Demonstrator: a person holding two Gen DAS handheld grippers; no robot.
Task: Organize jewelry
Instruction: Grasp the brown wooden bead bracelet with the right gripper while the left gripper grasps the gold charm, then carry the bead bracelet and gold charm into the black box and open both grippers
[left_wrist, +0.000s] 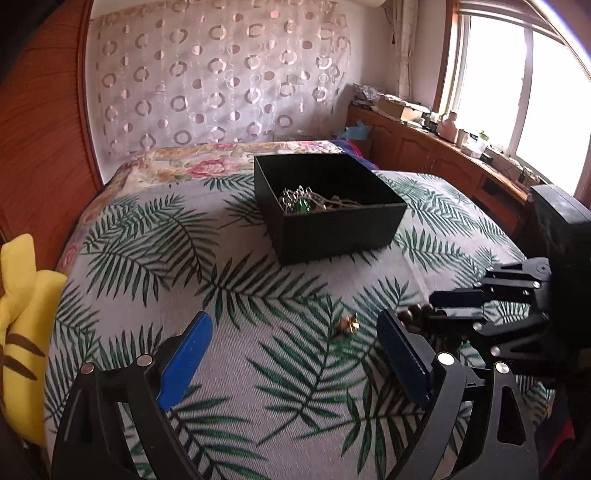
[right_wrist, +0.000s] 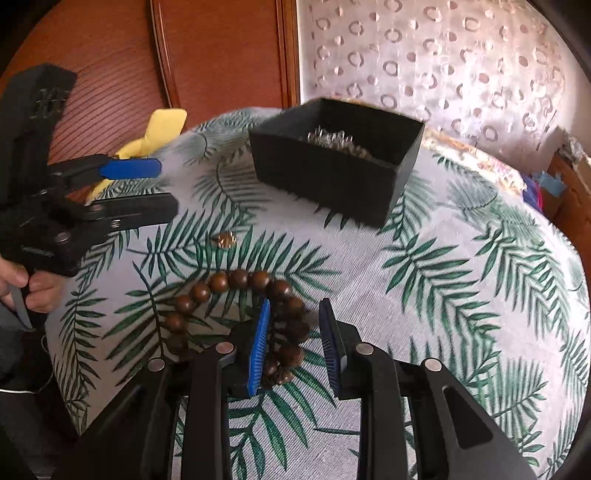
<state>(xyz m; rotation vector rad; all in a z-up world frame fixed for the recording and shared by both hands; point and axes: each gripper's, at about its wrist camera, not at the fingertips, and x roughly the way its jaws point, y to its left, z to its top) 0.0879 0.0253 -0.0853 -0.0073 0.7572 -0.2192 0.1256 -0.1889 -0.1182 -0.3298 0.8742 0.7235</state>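
Observation:
A black open box (left_wrist: 328, 206) (right_wrist: 332, 162) with silver and green jewelry inside sits on the leaf-print bed cover. A small gold piece (left_wrist: 349, 325) (right_wrist: 226, 239) lies on the cover in front of the box. A brown wooden bead bracelet (right_wrist: 236, 317) lies on the cover; part of it passes between the jaws of my right gripper (right_wrist: 295, 332), which is open around it without pinching. In the left wrist view the beads (left_wrist: 413, 315) show by the right gripper (left_wrist: 448, 306). My left gripper (left_wrist: 295, 350) (right_wrist: 162, 188) is open and empty above the cover.
A yellow plush toy (left_wrist: 22, 314) (right_wrist: 159, 129) lies at the bed's left edge by the wooden headboard (left_wrist: 40, 147). A wooden cabinet (left_wrist: 443, 147) with clutter runs under the window on the right. A floral blanket (left_wrist: 207, 162) lies behind the box.

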